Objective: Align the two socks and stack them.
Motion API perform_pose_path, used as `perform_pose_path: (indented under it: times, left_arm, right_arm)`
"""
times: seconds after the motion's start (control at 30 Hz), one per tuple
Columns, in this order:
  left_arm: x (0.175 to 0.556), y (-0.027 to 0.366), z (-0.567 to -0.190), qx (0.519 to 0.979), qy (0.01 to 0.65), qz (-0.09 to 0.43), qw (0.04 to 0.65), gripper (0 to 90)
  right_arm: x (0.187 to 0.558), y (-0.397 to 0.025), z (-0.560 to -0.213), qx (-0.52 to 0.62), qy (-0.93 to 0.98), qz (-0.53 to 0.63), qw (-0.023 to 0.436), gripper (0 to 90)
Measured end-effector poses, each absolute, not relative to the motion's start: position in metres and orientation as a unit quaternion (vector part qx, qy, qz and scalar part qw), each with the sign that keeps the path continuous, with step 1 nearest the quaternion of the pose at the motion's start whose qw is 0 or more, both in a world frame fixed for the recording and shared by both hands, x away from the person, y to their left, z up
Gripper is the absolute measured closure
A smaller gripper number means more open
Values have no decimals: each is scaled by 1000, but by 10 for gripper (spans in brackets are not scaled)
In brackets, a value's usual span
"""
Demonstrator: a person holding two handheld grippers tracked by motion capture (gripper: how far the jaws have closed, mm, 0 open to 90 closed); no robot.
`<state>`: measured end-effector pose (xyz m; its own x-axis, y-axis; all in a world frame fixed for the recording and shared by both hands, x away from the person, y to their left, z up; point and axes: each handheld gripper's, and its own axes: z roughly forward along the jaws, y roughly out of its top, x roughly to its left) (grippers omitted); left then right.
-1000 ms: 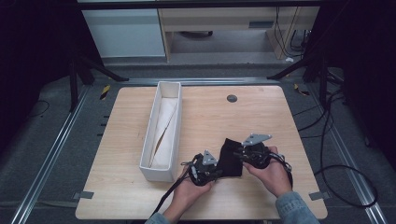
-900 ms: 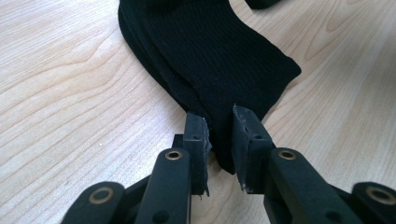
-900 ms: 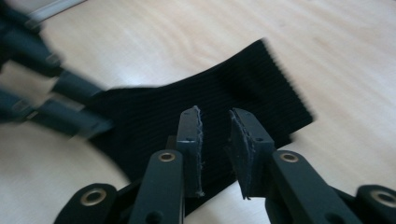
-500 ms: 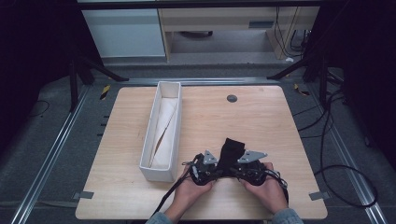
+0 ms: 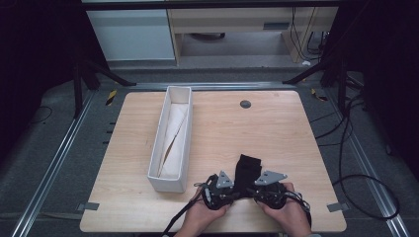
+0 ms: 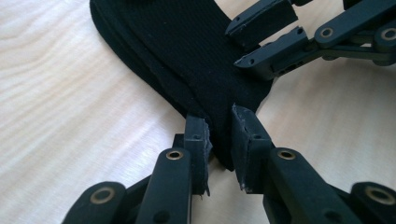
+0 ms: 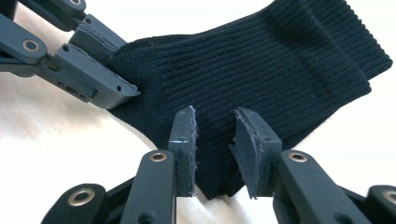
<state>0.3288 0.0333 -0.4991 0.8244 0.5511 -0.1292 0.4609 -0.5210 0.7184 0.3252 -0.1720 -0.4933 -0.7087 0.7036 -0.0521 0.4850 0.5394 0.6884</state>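
While both of the person's hands rest at the near edge of the wooden table (image 5: 276, 128), a black sock (image 5: 246, 170) lies flat between them. The left gripper (image 5: 225, 190) pinches the sock's near edge, and the right gripper (image 5: 257, 190) clamps the same end just beside it. A long white box (image 5: 159, 148) stands to the left, holding pale folded cloth (image 5: 174, 133).
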Motion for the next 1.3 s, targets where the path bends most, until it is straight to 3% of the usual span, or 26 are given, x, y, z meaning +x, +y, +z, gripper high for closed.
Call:
perform_pose_path:
  times: [0.73, 1.03, 1.3]
  left_arm:
    - [312, 28, -500, 876, 271, 49, 396, 752]
    - [312, 38, -486, 872, 257, 84, 409, 573]
    - [331, 48, -468, 862, 261, 92, 425, 569]
  right_arm:
    - [309, -178, -492, 342, 864, 325, 178, 584]
    - [300, -185, -486, 339, 859, 335, 184, 566]
    - [295, -188, -482, 337, 858, 341, 186, 609]
